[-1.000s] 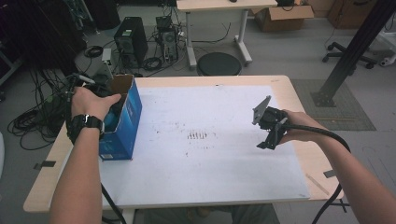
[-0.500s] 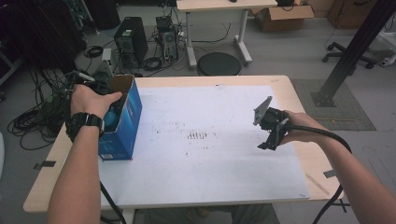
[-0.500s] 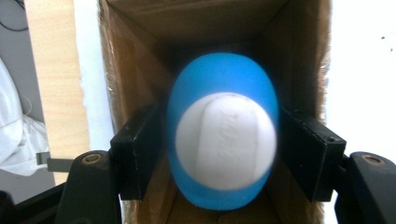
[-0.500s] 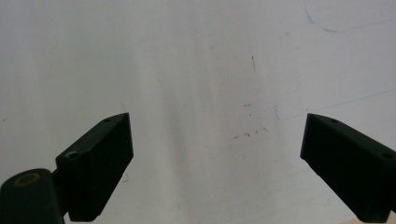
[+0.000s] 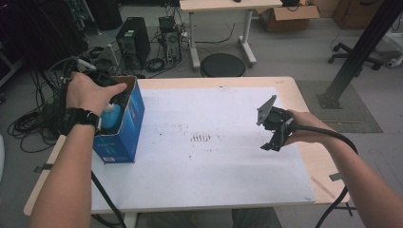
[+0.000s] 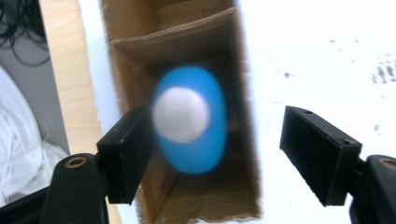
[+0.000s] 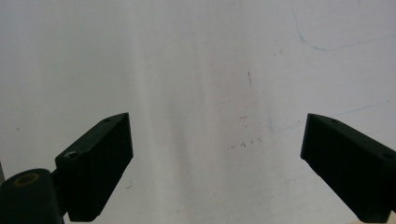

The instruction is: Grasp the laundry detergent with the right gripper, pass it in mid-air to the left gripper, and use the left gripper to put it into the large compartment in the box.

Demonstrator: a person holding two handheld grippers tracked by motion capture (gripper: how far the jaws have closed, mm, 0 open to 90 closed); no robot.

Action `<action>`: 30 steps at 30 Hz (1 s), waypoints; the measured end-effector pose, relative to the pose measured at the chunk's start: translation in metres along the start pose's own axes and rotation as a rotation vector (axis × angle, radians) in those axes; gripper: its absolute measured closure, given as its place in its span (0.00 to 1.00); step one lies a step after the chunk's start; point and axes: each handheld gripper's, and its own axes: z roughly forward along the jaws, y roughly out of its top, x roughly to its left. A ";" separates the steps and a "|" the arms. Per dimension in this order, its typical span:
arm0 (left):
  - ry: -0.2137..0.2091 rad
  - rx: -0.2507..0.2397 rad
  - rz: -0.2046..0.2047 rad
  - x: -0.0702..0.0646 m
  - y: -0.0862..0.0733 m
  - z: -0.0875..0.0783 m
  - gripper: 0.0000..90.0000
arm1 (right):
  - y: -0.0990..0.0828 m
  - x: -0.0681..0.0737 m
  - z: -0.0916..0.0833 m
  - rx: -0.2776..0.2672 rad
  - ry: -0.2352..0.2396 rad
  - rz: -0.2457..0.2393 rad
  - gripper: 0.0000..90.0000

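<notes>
Bottle (image 6: 189, 119), blue w/ white cap, is seen standing inside the box (image 5: 127, 128); cap faces up toward the left tongs' camera, blurred. In the high view bottle (image 5: 110, 117) is seen low in the box, partly hidden by the left hand (image 5: 90, 92).

Box: blue outside, brown cardboard inside, top open, flaps up. It is set on the table's left side, on the white sheet (image 5: 209, 147) near its left edge. A cardboard divider is seen behind the bottle in the left gripper view.

Left tongs (image 6: 219, 149) are held above the box opening, pointed down into it. Jaws are spread wide, released; nothing gripped. Bottle cap is seen just beside the left jaw in that view, between the two jaws; contact can't be told. Black watch (image 5: 81, 117) is worn on the left wrist.

Right tongs (image 5: 274, 137) are held over the sheet's right part, well apart from the box, by the right hand (image 5: 304, 130). Grey plate on top, black cable trailing back along the forearm. In the right gripper view tongs (image 7: 217, 163) are seen wide open, empty, over bare white sheet w/ faint marks.

Sheet covers most of the wooden table (image 5: 304, 95); dark smudges near its centre.

Beyond table: round black stool (image 5: 223, 65), computer tower (image 5: 133, 42), tangled cables on the floor at left.
</notes>
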 end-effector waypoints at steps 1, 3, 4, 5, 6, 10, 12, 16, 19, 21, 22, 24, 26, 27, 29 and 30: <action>-0.008 -0.003 0.011 -0.004 0.000 -0.001 0.29 | 0.001 0.000 0.000 -0.003 0.002 0.001 0.10; -0.029 -0.007 0.027 -0.010 0.000 -0.001 0.29 | 0.002 -0.001 0.001 -0.001 0.005 -0.002 0.10; -0.040 -0.012 0.039 -0.015 0.000 -0.001 0.28 | 0.003 -0.001 0.001 0.003 0.008 -0.002 0.10; -0.042 -0.013 0.053 -0.019 0.000 -0.001 0.27 | 0.004 0.000 0.001 0.005 0.012 0.002 0.10; -0.044 -0.013 0.068 -0.024 -0.001 0.000 0.27 | 0.004 0.000 0.002 0.004 0.014 -0.005 0.10; -0.071 -0.018 0.117 -0.045 -0.002 0.004 0.24 | 0.006 -0.001 0.004 0.008 0.024 -0.013 0.10; -0.076 -0.024 0.133 -0.055 -0.002 0.007 0.23 | 0.007 -0.002 0.005 0.009 0.026 -0.016 0.10; -0.088 -0.028 0.177 -0.074 -0.003 0.015 0.20 | 0.009 -0.004 0.006 0.005 0.036 -0.018 0.09; -0.103 -0.023 0.198 -0.087 -0.002 0.021 0.16 | 0.009 -0.005 0.006 0.002 0.044 -0.013 0.09; -0.116 -0.015 0.214 -0.096 -0.001 0.027 0.15 | 0.009 -0.006 0.006 0.003 0.047 -0.013 0.09; -0.123 -0.012 0.218 -0.098 0.000 0.029 0.14 | 0.009 -0.007 0.006 0.000 0.049 -0.011 0.09; -0.131 -0.002 0.237 -0.105 0.001 0.035 0.12 | 0.009 -0.007 0.006 -0.002 0.054 -0.008 0.09; -0.137 0.003 0.250 -0.110 0.002 0.039 0.10 | 0.008 -0.007 0.007 -0.003 0.059 -0.004 0.09; -0.140 0.001 0.256 -0.113 0.002 0.041 0.09 | 0.008 -0.008 0.007 -0.001 0.065 -0.005 0.09; -0.154 -0.013 0.258 -0.116 0.002 0.044 0.09 | 0.007 -0.009 0.007 -0.006 0.072 0.004 0.08; -0.163 -0.016 0.257 -0.117 0.002 0.045 0.08 | 0.006 -0.009 0.007 -0.009 0.075 0.007 0.08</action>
